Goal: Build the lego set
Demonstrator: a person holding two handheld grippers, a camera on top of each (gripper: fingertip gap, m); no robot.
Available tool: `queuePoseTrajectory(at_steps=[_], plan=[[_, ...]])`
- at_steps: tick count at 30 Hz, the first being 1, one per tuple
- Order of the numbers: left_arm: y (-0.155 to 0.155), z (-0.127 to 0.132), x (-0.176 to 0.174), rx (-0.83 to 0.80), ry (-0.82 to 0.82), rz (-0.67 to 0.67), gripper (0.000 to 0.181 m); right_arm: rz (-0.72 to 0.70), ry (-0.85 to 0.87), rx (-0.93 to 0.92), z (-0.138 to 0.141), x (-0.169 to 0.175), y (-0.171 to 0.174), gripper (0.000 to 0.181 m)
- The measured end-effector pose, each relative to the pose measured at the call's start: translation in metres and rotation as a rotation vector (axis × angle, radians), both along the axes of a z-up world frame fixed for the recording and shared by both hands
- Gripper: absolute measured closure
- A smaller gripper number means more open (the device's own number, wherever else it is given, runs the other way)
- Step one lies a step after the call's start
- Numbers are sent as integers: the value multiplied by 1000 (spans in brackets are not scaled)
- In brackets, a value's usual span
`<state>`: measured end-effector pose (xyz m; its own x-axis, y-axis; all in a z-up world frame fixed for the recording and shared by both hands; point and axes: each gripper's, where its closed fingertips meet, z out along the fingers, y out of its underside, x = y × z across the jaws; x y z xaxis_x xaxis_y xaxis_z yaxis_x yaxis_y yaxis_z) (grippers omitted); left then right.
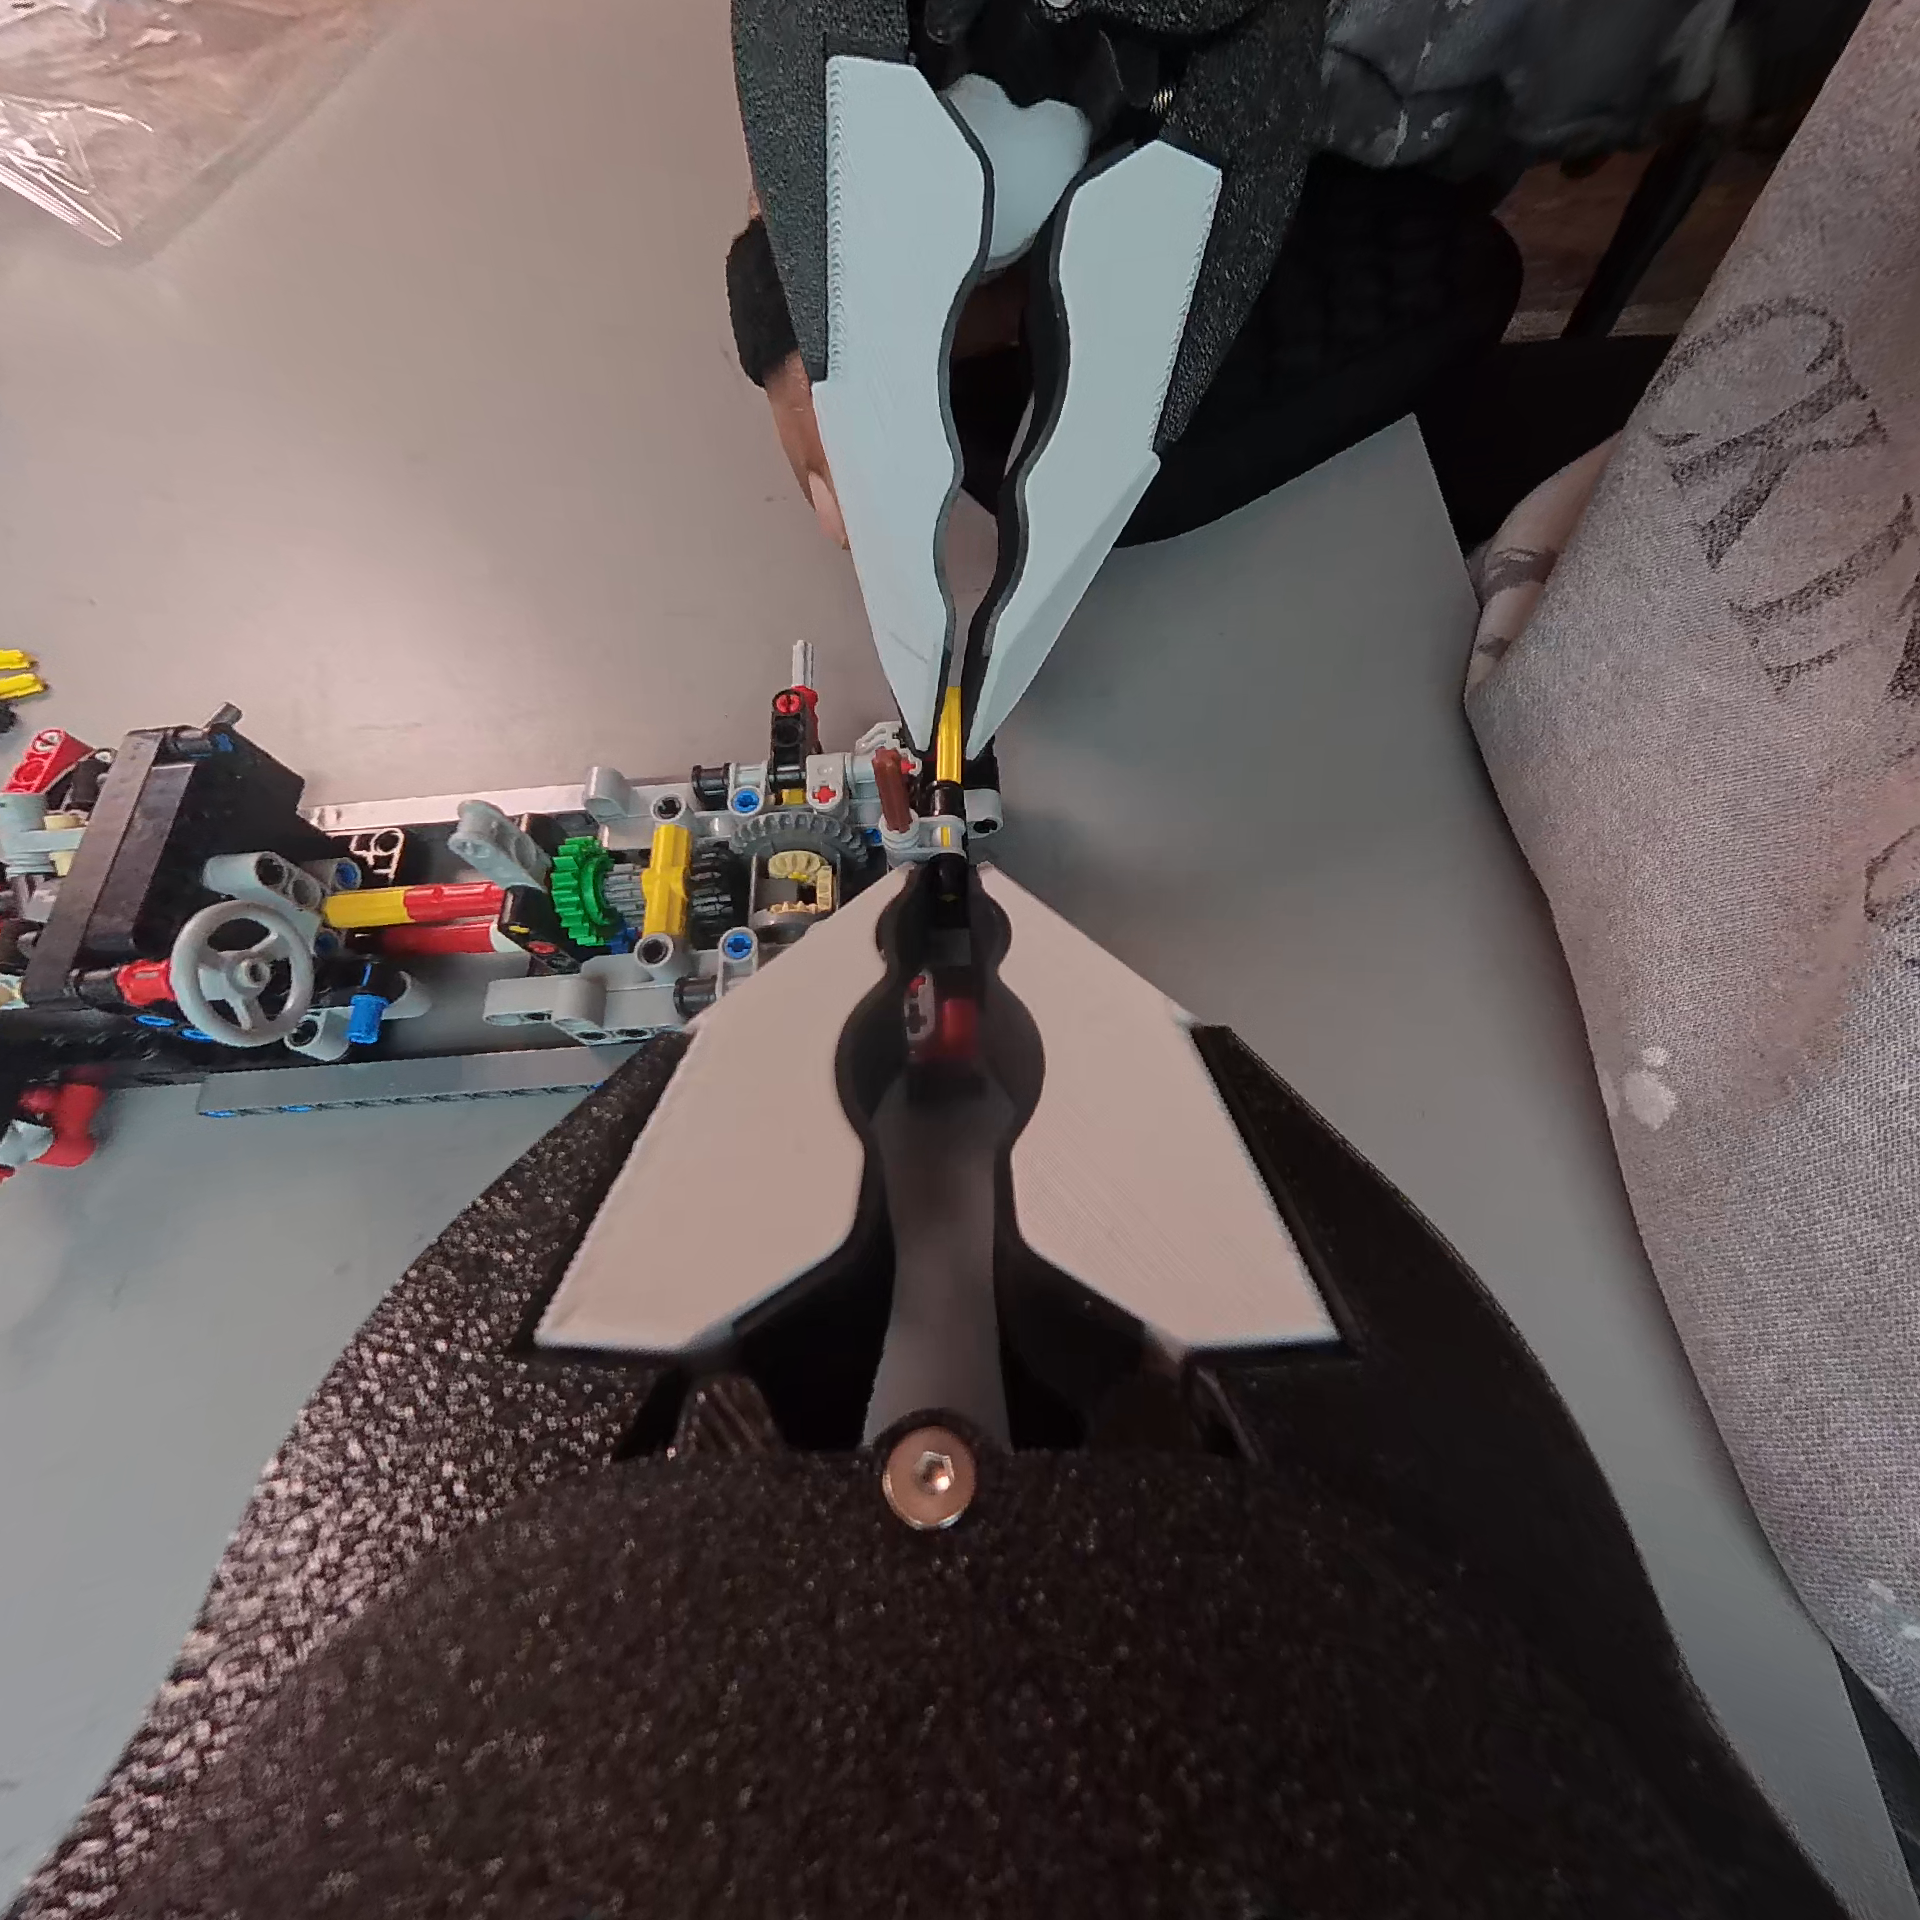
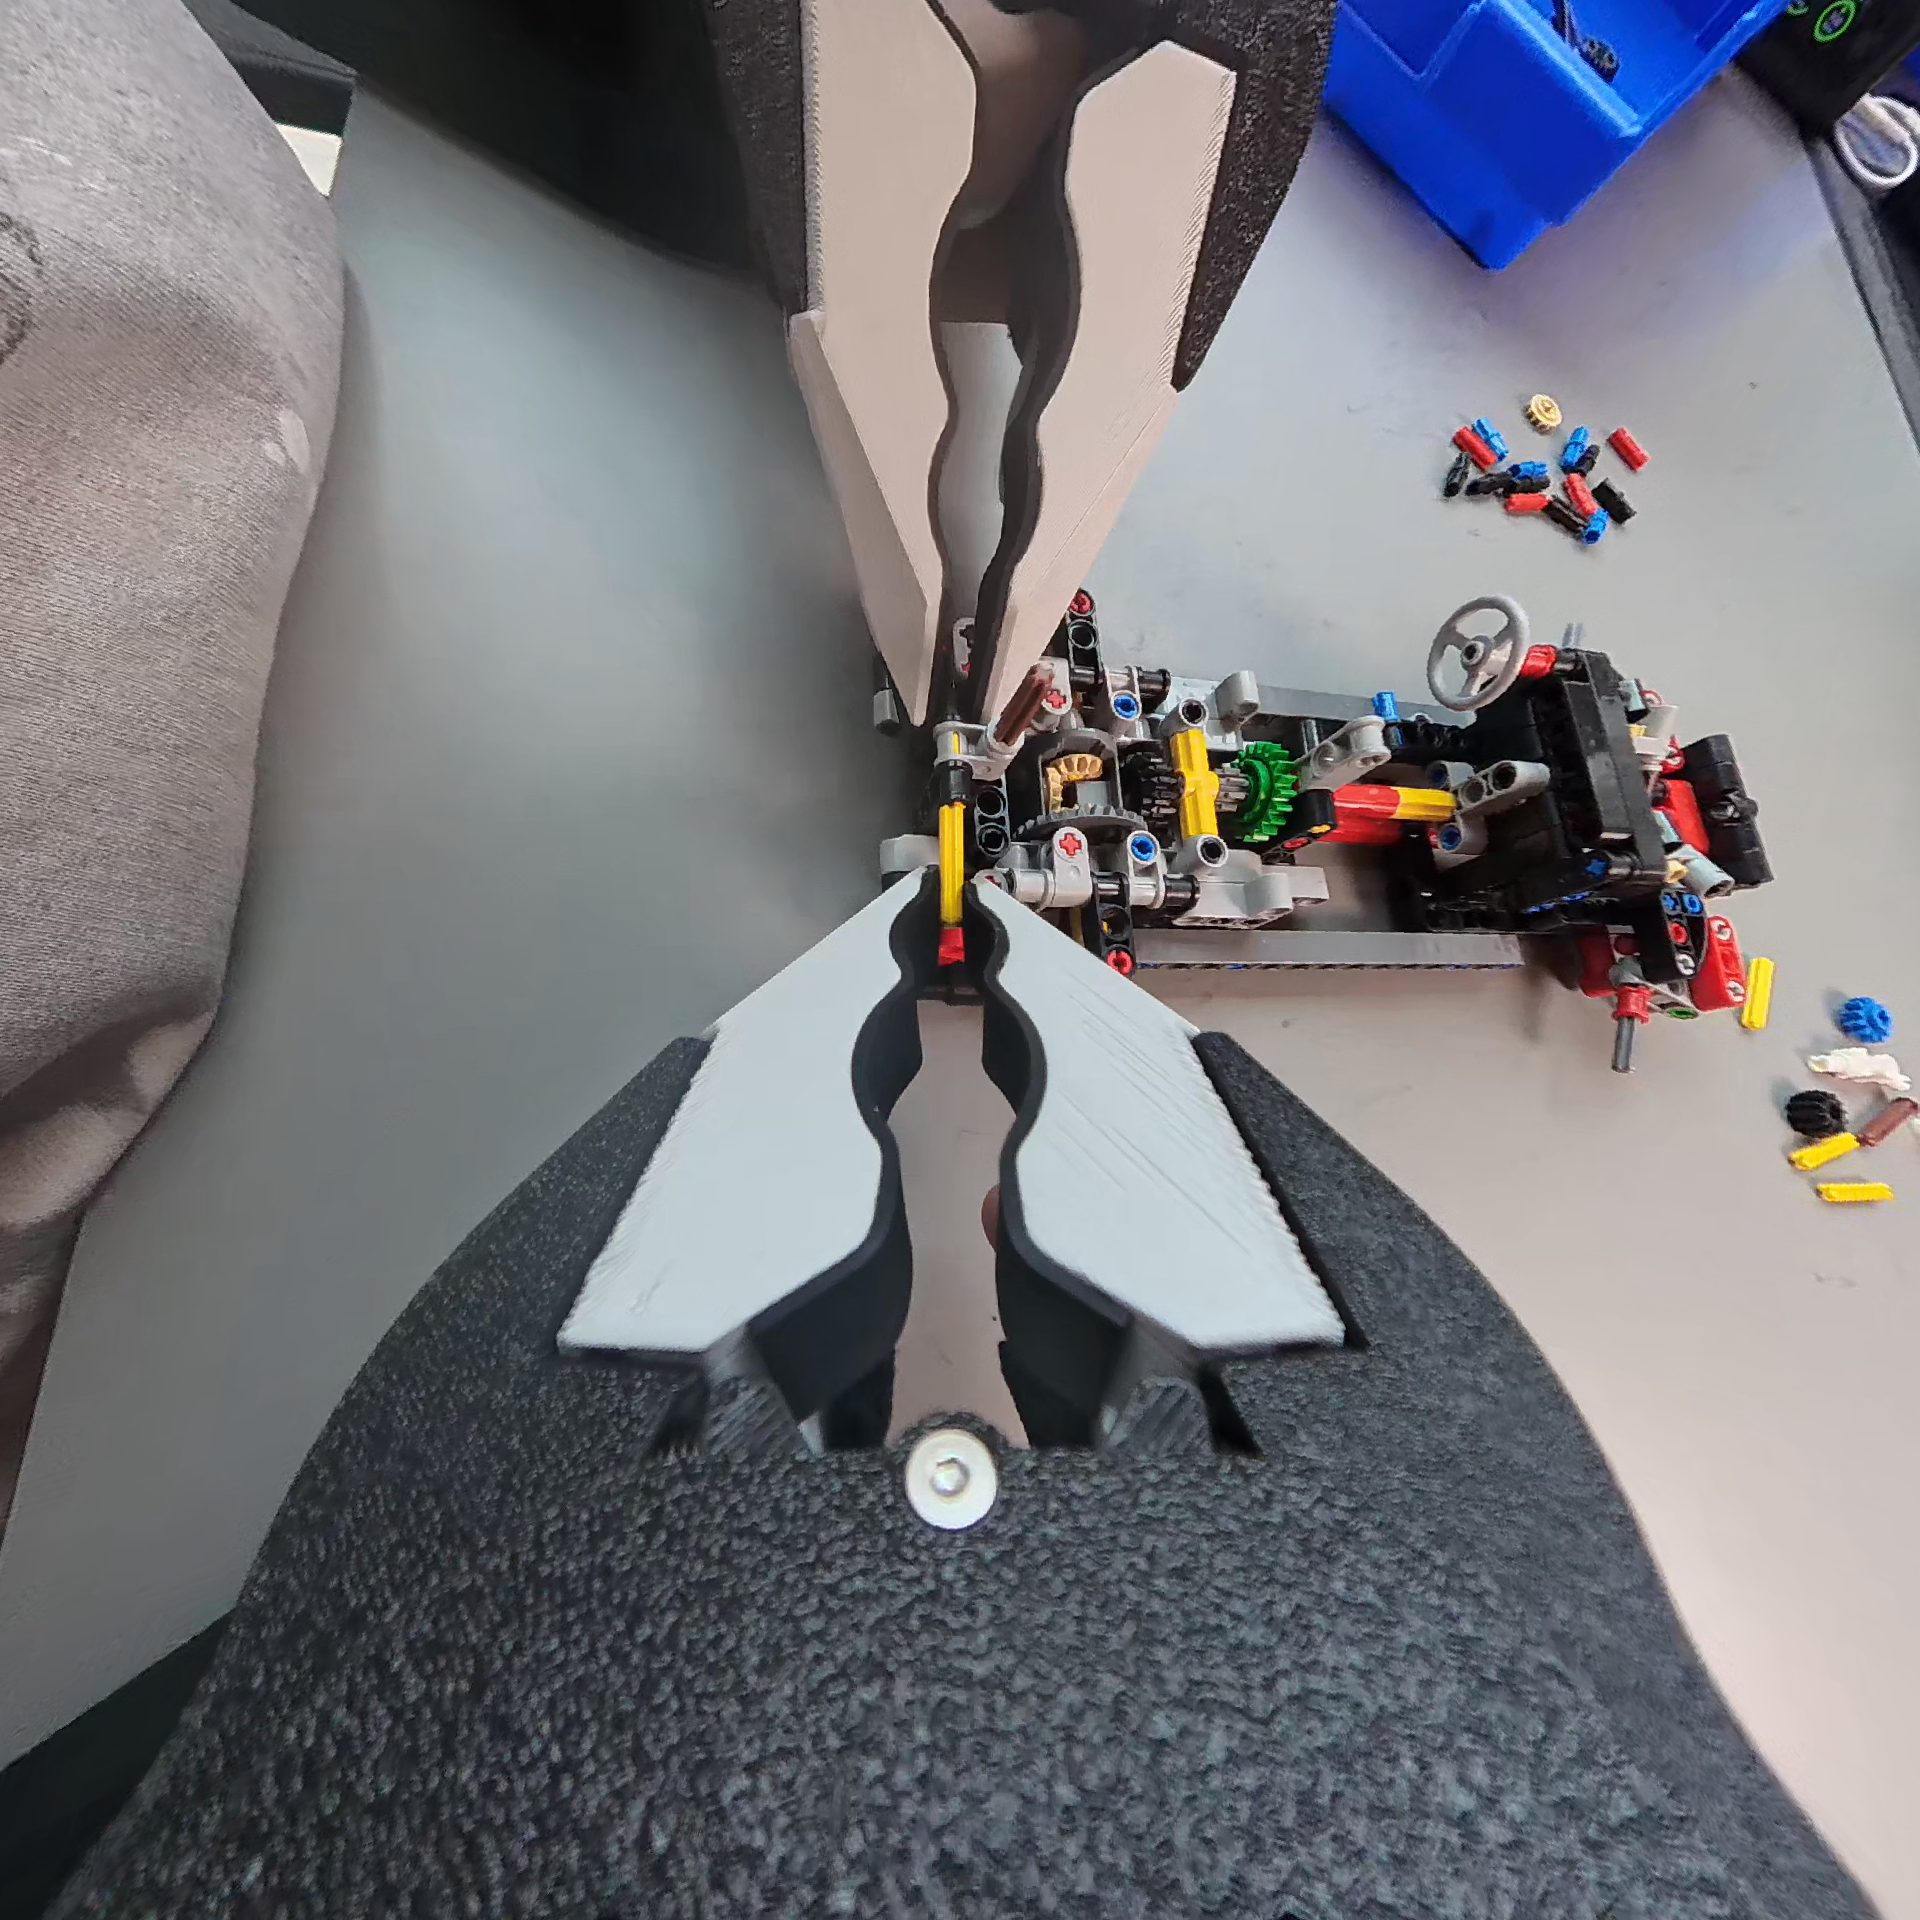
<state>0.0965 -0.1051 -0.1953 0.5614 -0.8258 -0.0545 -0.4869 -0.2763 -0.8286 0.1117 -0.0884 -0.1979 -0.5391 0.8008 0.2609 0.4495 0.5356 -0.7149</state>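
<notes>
A long lego chassis (image 1: 468, 914) of grey, black, red and yellow parts, with a green gear and a grey steering wheel (image 1: 244, 971), lies on the grey table. My left gripper (image 1: 943, 883) is shut on a black and red part at the chassis's near end. My right gripper (image 2: 951, 899) is shut on a thin yellow axle (image 2: 950, 857) with a red end, which stands against the same end of the chassis (image 2: 1351, 810). The two grippers face each other tip to tip. The right gripper (image 1: 951, 732) and the axle (image 1: 948, 743) also show in the left wrist view.
A blue bin (image 2: 1507, 125) stands at the back right. Loose red, blue and black pins (image 2: 1548, 478) and several small parts (image 2: 1849, 1101) lie beside the chassis. A clear plastic bag (image 1: 135, 104) lies on the table. Grey fabric (image 2: 125, 623) borders the table edge. Both grippers' tips are close together, under 4 cm apart.
</notes>
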Motion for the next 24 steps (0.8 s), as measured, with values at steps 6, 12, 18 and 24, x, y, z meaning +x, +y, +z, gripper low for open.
queuePoseTrajectory(at_steps=[6,12,18,24], plan=[[0,0,0,17,11,-2,175,2,-59,-75,0,-1,0,180],[0,0,0,23,16,-2,176,24,-98,-92,0,-1,-1,180],[-1,0,0,27,19,-1,177,37,-115,-93,0,-1,-2,181],[-1,0,-1,26,17,0,178,38,-142,-67,0,-3,-2,181]])
